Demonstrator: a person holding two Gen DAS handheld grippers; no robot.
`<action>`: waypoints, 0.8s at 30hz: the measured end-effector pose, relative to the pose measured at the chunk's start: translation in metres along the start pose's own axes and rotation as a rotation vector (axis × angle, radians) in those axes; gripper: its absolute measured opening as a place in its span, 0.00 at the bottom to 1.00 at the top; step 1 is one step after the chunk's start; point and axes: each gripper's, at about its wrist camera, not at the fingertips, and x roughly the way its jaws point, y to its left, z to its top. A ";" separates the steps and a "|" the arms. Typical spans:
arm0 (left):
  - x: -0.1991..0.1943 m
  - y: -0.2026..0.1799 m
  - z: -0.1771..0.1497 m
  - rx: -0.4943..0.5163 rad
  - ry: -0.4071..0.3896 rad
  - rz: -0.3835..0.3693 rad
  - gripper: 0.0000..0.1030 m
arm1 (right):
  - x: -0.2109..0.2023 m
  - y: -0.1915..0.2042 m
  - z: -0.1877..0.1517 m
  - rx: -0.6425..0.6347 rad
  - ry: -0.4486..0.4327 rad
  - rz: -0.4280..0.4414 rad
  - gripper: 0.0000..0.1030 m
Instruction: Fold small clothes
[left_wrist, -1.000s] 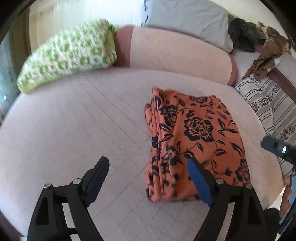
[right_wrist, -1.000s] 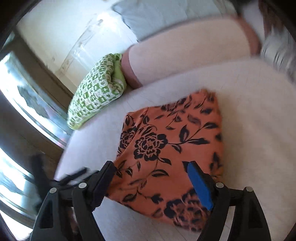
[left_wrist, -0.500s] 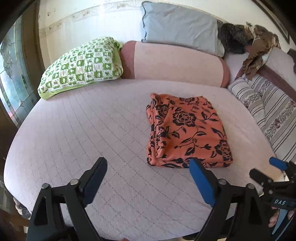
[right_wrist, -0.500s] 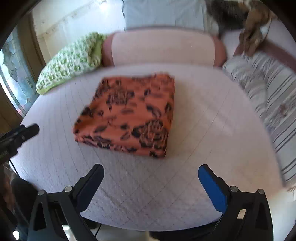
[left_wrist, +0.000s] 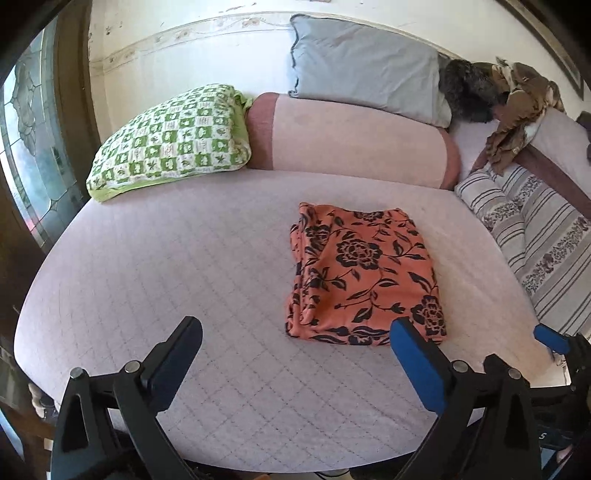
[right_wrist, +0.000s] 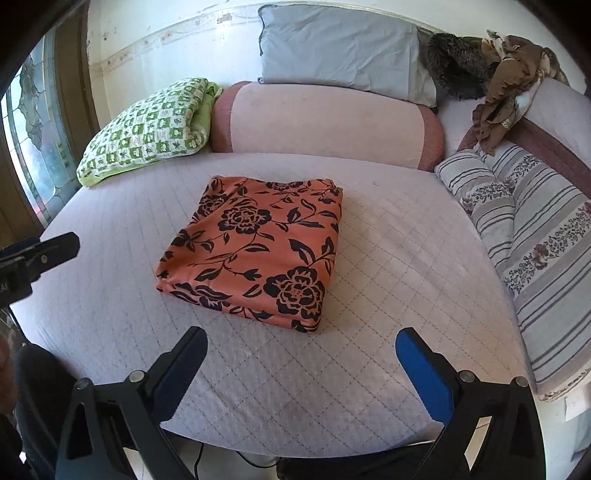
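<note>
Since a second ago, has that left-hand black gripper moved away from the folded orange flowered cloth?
Yes. The left gripper has backed off toward the mattress edge; the orange cloth, earlier partly between its fingers, now lies clear ahead, jaws opening.

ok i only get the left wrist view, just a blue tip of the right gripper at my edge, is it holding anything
Observer: No. The right wrist view shows the right gripper open, with only bare bedspread between its fingers.
Operator: and the near right corner of the folded cloth, mine is partly blocked
Observer: In the right wrist view that corner of the orange floral cloth lies flat on the bedspread, its layers stacked evenly with nothing sticking out.
</note>
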 end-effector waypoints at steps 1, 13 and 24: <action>-0.001 -0.002 0.000 0.007 -0.007 0.007 0.98 | 0.000 0.000 0.000 -0.001 0.000 0.001 1.00; -0.010 -0.014 0.001 0.054 -0.068 0.072 0.98 | -0.004 0.001 0.007 -0.005 -0.027 -0.012 1.00; -0.010 -0.017 0.005 0.050 -0.049 0.062 0.98 | -0.008 0.006 0.012 -0.025 -0.041 -0.026 1.00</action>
